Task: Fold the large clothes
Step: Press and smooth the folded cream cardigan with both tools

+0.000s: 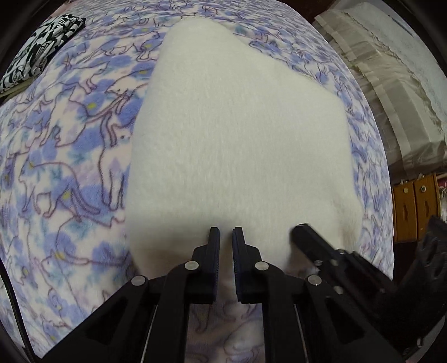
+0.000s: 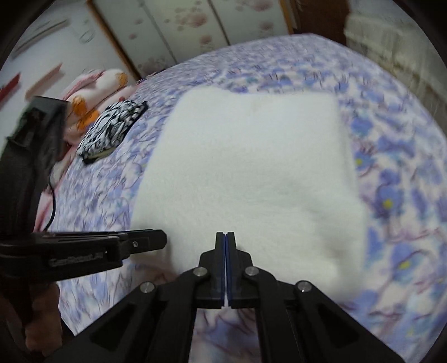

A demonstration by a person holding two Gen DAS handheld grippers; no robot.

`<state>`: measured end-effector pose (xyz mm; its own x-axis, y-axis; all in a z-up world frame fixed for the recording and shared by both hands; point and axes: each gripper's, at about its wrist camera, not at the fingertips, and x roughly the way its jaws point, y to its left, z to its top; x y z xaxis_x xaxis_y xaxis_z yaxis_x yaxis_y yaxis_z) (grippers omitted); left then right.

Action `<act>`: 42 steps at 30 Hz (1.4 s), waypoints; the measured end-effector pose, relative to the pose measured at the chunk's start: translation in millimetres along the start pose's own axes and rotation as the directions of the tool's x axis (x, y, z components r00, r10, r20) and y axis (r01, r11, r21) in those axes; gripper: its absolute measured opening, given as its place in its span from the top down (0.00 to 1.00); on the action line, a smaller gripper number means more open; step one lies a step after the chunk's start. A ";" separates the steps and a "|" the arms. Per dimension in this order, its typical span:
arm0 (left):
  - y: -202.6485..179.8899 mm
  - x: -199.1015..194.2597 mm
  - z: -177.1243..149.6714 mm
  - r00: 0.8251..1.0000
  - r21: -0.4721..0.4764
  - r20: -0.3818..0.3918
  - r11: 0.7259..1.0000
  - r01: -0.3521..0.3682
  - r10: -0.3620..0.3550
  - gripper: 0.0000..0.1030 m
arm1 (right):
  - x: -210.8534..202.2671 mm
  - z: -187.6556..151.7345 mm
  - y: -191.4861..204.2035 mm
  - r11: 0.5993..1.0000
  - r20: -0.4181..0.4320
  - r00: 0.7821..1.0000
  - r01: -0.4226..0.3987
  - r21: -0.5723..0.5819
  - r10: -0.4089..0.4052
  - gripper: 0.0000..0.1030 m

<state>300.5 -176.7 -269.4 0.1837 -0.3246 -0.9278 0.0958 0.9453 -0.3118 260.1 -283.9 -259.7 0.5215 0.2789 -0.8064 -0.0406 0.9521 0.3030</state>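
A white fluffy garment (image 1: pixel 240 145) lies folded in a thick block on the cat-print blanket (image 1: pixel 64 156); it also shows in the right wrist view (image 2: pixel 251 173). My left gripper (image 1: pixel 225 233) is over the garment's near edge with a narrow gap between its jaws and nothing between them. My right gripper (image 2: pixel 225 237) is closed at the near edge of the garment, with a thin strip of white fabric between its pads. Each gripper shows in the other's view: the right gripper in the left wrist view (image 1: pixel 307 237), the left gripper in the right wrist view (image 2: pixel 156 240).
A folded black-and-white patterned cloth (image 1: pixel 39 47) lies at the blanket's far left, also in the right wrist view (image 2: pixel 111 128). A plush toy (image 2: pixel 95 92) sits beyond it. Wardrobe doors (image 2: pixel 178 25) stand behind. Covered furniture (image 1: pixel 391 83) and a wooden drawer unit (image 1: pixel 416 209) stand to the right.
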 end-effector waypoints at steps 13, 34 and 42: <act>9.7 23.3 56.7 0.986 -0.065 0.020 0.984 0.167 -0.166 0.93 | 56.0 70.9 -23.5 0.992 0.078 0.994 -0.084 0.091 0.077 1.00; 16.6 68.5 183.6 0.961 -0.030 0.253 0.992 0.122 -0.111 0.99 | 112.1 154.4 -50.2 0.988 0.125 0.992 -0.050 0.145 0.031 1.00; 34.1 89.7 198.3 0.945 -0.034 0.284 0.983 0.181 -0.164 0.99 | 113.2 171.2 -99.1 0.959 0.163 0.986 -0.061 0.278 0.015 1.00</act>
<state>514.3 -179.8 -322.7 0.4356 -0.4709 -0.7672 0.0942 0.8714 -0.4814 469.1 -368.1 -294.1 0.6530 0.2693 -0.7079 0.1659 0.8611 0.4806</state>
